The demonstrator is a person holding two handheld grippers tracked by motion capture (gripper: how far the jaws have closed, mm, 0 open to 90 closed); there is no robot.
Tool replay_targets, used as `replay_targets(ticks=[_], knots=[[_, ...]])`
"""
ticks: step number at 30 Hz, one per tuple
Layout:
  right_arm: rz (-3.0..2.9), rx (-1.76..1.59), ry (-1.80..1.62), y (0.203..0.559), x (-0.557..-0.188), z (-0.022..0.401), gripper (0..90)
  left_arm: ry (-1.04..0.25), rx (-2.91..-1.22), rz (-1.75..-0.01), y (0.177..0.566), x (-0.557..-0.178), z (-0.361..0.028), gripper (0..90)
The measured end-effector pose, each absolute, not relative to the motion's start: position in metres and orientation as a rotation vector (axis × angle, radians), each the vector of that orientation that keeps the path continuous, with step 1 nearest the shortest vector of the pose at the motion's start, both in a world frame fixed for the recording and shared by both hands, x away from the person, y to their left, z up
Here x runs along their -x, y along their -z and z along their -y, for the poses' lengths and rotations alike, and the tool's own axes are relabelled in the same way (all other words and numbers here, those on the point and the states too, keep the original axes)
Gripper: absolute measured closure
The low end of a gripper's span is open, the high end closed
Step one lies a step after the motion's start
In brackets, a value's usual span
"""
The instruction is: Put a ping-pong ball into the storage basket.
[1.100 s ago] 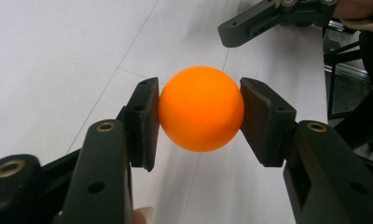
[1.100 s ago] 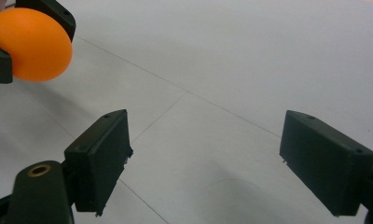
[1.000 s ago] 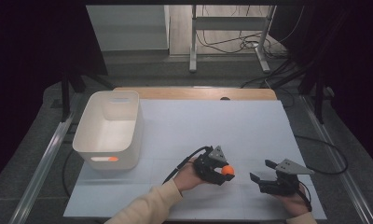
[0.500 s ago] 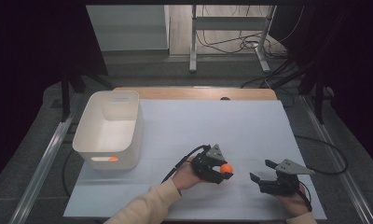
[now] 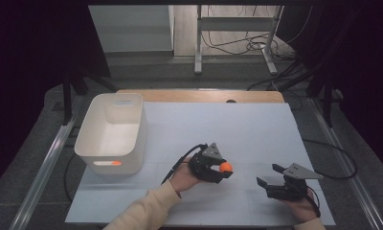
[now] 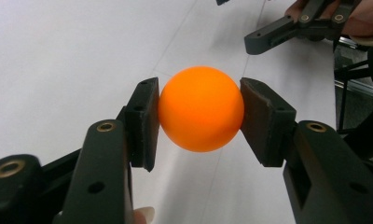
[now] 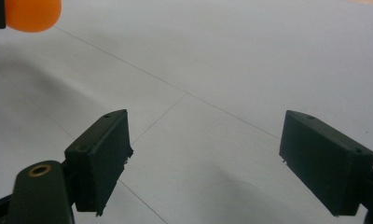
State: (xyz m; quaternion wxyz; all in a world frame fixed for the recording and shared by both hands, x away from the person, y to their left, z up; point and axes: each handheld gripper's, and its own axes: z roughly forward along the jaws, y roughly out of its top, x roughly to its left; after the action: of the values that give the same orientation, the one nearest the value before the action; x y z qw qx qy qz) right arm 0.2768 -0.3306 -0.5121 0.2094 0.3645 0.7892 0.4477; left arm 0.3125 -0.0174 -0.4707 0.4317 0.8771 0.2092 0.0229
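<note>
- Left gripper view: my left gripper (image 6: 201, 116) clamps the orange ball (image 6: 201, 109); no writing on it.
- Right gripper (image 7: 205, 154) open, empty.
- Bin (image 5: 108, 163) label unreadable.

A white table top (image 5: 256, 124) is being lit evenly from above, while the room around it is being left in deep shadow. Beyond the table's far edge, a strip of bare wood (image 5: 199, 95) is being shown, and farther back a pale floor (image 5: 185, 28) is being crossed by loose black cables (image 5: 237, 45). A grey metal frame (image 5: 237, 28) is being seen standing behind the table. Along the table's left and right sides, metal rails (image 5: 41, 177) are being caught by the light over dark grey flooring (image 5: 352, 143).
</note>
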Motion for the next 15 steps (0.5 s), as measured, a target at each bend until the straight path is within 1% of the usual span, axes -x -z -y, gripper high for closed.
replay_targets(ticks=[15], knots=[[-2.196, -1.01, -1.25, 0.512, -0.277, 0.33, 16.8, -0.103, -2.135, -0.567, 0.458, -0.318, -0.006, 50.0]])
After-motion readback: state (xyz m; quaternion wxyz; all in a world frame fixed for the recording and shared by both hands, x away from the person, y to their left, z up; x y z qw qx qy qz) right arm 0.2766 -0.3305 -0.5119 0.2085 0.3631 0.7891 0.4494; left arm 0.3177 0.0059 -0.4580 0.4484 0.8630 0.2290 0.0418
